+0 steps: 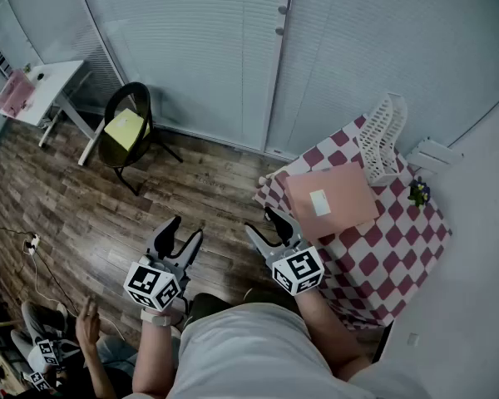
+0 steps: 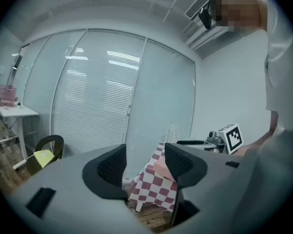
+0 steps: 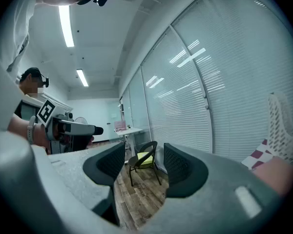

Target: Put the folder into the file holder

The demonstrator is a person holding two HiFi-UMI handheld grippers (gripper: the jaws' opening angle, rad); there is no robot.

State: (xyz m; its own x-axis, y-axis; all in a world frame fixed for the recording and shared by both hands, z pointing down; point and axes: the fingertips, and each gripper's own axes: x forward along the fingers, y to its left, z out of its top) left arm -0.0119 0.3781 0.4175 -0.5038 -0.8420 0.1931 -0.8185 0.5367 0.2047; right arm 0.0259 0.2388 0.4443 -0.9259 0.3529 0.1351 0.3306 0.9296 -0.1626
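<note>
Left gripper (image 1: pixel 185 231) and right gripper (image 1: pixel 264 225) hover, jaws apart and empty; folder (image 1: pixel 328 199) lies flat on tabletop (image 1: pixel 374 266) beside holder (image 1: pixel 381 135).

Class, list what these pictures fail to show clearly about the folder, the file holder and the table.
- Head view: small green object near the file holder, too small to identify.
- Left gripper view: folder mostly hidden behind one jaw of the left tool.
- Right gripper view: file holder and folder cut off by the right edge.
</note>
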